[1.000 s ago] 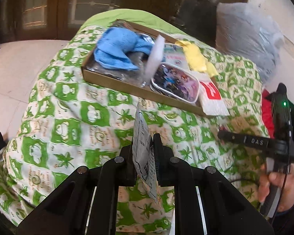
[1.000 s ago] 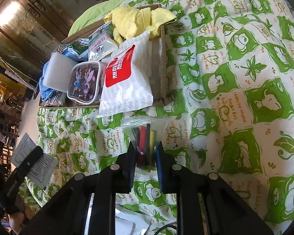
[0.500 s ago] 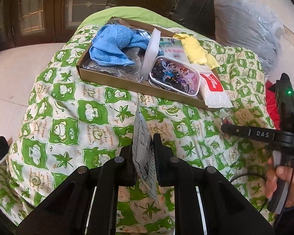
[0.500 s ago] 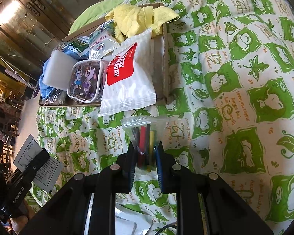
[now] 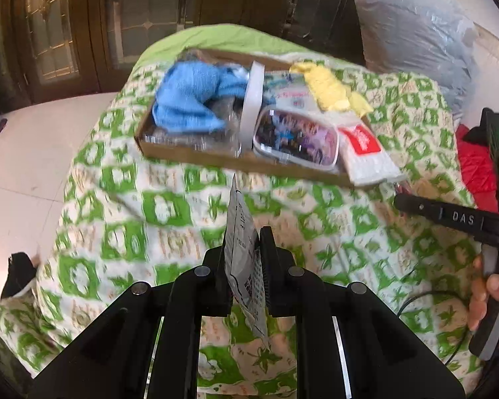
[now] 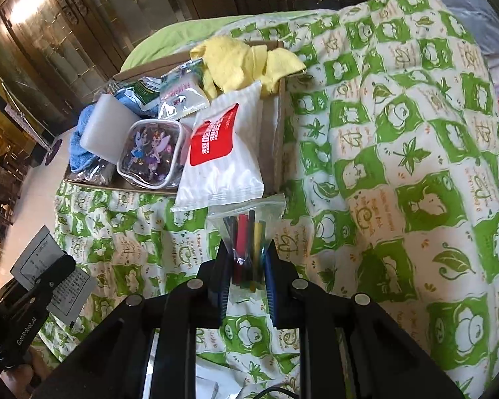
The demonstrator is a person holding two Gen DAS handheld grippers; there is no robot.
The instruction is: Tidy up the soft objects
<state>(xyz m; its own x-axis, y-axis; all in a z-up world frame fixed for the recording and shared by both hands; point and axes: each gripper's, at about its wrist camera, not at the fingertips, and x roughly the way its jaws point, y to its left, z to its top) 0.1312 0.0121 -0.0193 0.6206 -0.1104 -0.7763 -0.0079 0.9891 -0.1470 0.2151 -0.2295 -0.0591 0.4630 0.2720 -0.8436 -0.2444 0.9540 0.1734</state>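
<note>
**Both tools loaded short of the cardboard tray**

Shifted slightly since a second ago: cardboard tray (image 5: 216, 158) in both views. Left tool (image 5: 242, 262) clamped on a printed sachet (image 5: 241, 249), right tool (image 6: 246, 259) clamped on a clear bag of coloured sticks (image 6: 248, 229), both near the tray's front edge, above the green-patterned quilt (image 6: 399, 166).

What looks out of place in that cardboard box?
The white packet with the red label sticks out over the front edge of the cardboard box, and the yellow cloth spills over its back corner. Nothing looks damaged.
</note>
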